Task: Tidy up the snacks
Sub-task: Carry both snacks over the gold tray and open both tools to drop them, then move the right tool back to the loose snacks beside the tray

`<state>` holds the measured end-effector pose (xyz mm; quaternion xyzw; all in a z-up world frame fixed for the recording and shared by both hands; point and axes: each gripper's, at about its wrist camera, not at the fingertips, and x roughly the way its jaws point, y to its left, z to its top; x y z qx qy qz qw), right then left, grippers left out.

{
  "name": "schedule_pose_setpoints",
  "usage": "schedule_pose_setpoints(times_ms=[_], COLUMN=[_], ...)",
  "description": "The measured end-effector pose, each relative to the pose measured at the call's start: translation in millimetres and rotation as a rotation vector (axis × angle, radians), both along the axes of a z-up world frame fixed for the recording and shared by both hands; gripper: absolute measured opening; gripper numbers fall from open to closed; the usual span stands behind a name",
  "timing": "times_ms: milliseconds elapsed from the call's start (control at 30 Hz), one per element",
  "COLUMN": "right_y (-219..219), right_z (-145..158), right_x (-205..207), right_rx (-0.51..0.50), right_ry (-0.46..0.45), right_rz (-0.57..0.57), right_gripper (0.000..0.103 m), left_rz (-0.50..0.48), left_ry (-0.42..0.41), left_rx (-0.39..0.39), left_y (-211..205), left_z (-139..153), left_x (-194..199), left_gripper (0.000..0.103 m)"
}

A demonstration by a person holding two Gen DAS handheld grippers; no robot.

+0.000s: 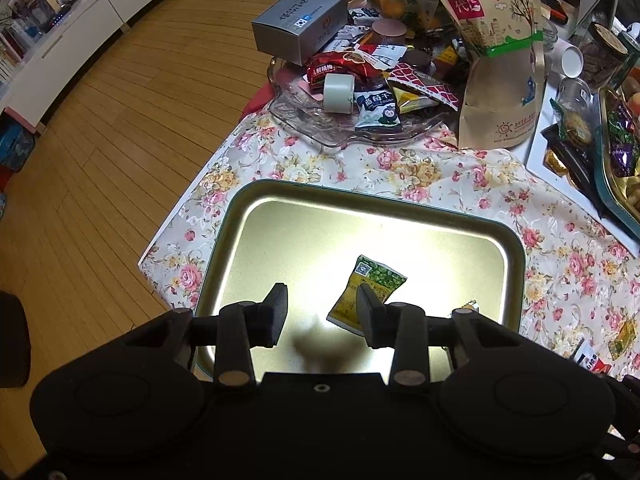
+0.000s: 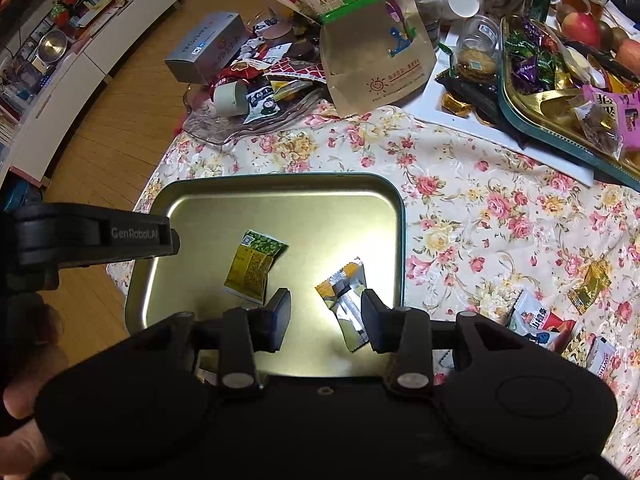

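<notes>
A gold metal tray (image 1: 304, 216) (image 2: 360, 200) lies on the floral tablecloth. In it lie a yellow-green snack packet (image 1: 368, 288) (image 2: 256, 264) and an orange-silver wrapped snack (image 2: 344, 300). My left gripper (image 1: 322, 312) is open and empty above the tray's near part, its right finger in front of the yellow-green packet. My right gripper (image 2: 326, 316) is open above the tray, with the orange-silver snack lying below between its fingers. The left gripper's body (image 2: 92, 236) shows at the left of the right wrist view.
A glass dish (image 1: 320, 128) (image 2: 224, 128) piled with snacks, a grey box (image 1: 300, 20) and a brown paper bag (image 1: 500, 64) (image 2: 368, 48) stand behind the tray. A second tray of sweets (image 2: 560, 120) sits at right. Loose packets (image 2: 540, 320) lie on the cloth at right. The table edge drops to wooden floor at left.
</notes>
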<state>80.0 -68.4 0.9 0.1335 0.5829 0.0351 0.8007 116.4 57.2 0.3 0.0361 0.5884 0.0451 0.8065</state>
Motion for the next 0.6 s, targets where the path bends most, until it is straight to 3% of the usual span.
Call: schedule_pose_setpoints(times_ms=[600], right_y=[1], right_z=[-17], right_x=[3], right_rx=[-0.019], right_ry=[0.089], right_rz=[-0.008], right_gripper=[0.041], left_rz=[-0.019], left_ry=[0.066], left_rx=[-0.059], left_y=[-6], left_z=[-8], left_x=[-2], left_gripper=[0.047])
